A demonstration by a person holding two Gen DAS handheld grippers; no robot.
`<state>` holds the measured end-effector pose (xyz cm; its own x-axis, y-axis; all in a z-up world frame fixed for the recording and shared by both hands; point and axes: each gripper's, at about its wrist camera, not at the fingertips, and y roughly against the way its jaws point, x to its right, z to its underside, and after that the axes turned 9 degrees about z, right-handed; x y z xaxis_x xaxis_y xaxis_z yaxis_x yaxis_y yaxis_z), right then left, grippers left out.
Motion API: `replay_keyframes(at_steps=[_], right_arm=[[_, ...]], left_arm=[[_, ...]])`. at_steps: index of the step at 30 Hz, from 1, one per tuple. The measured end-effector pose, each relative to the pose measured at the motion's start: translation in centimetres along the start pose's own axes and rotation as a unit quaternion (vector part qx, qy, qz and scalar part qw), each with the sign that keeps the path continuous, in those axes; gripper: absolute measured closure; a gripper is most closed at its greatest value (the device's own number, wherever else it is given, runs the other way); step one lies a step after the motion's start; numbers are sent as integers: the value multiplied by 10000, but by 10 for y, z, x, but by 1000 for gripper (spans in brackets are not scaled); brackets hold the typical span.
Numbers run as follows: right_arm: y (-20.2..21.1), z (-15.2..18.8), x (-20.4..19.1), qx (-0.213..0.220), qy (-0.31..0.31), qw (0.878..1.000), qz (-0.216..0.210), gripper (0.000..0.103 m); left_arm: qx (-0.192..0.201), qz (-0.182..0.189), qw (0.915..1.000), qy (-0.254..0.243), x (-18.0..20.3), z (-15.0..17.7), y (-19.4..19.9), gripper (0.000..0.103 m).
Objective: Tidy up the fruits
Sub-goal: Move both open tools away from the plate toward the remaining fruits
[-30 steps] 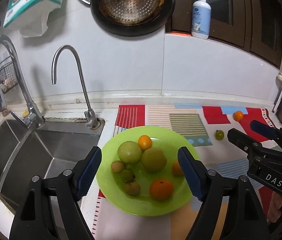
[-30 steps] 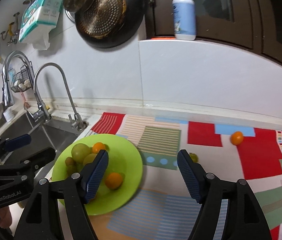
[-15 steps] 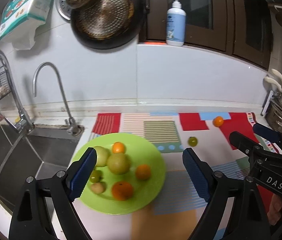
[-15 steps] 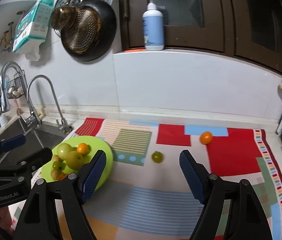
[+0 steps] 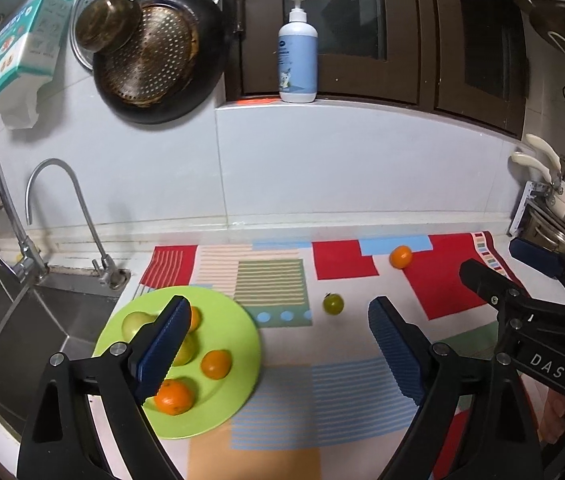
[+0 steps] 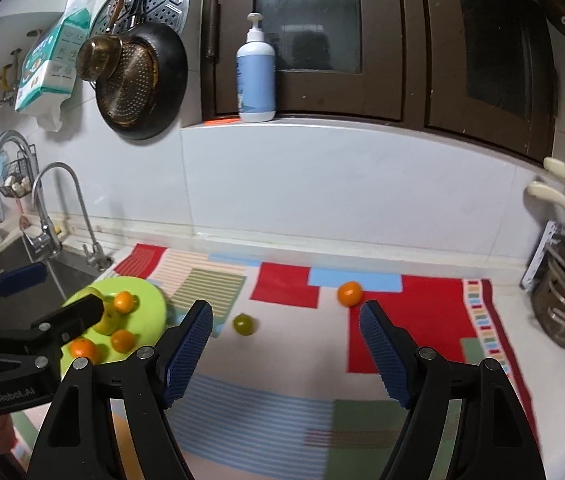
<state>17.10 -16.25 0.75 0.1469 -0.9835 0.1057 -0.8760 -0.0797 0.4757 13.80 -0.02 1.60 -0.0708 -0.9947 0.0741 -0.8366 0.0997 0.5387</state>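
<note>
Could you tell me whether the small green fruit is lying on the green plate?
No, the small green fruit lies on the patterned mat, apart from the green plate.

Both fisheye views look forward and down along their own gripper over the tabletop toward the tiled wall at 12 o'clock. The left wrist view sits nearer the sink [image 5: 22, 320], with the green plate [image 5: 242, 332] at 7 o'clock. The right wrist view stands further right. Both share the patterned mat [image 6: 282, 400], the plate and the soap bottle [image 5: 297, 56].
</note>
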Motion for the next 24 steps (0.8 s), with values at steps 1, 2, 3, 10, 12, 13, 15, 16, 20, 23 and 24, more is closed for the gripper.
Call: replay_keyframes(at_steps=[1,2,3,10,12,13,15,16,20,23,24], right_arm=[[-2,-1,3,8,40,10000,16,27],[-5,-3,8,10,84,10000,37,27],[-8,-4,12,2,119,9999,68,27],[-40,-16,36,-146,245,9995,117,27],[-53,-20,42,-238,235,9994,76,27],[-59,-21,44,-271,229,9994,50,27],[-72,-23,49,-356,225,9991,21,27],[-80,-24,51,-391,236,9990,2,27],[-106,-22,56,-509,314,9982,19,27],[-126,-18,57,-616,345,9975,-28,27],[-134,-16,58,-664,355,9972,-28,27]], left_arm=[[-3,24,10000,19,4,-3,-3,12],[-7,40,10000,29,7,-4,-5,12],[-7,44,10000,21,10,-7,-8,12],[-180,-21,9998,101,26,-21,-39,11],[-275,10,9995,165,28,-23,-51,11],[-320,-9,9993,179,29,-23,-55,11],[-385,-38,9991,180,31,-23,-67,11],[-410,-85,9990,167,32,-23,-73,11],[-553,-178,9982,149,32,-22,-97,11],[-754,-165,9968,225,31,-16,-119,11],[-831,-179,9961,255,30,-14,-127,11]])
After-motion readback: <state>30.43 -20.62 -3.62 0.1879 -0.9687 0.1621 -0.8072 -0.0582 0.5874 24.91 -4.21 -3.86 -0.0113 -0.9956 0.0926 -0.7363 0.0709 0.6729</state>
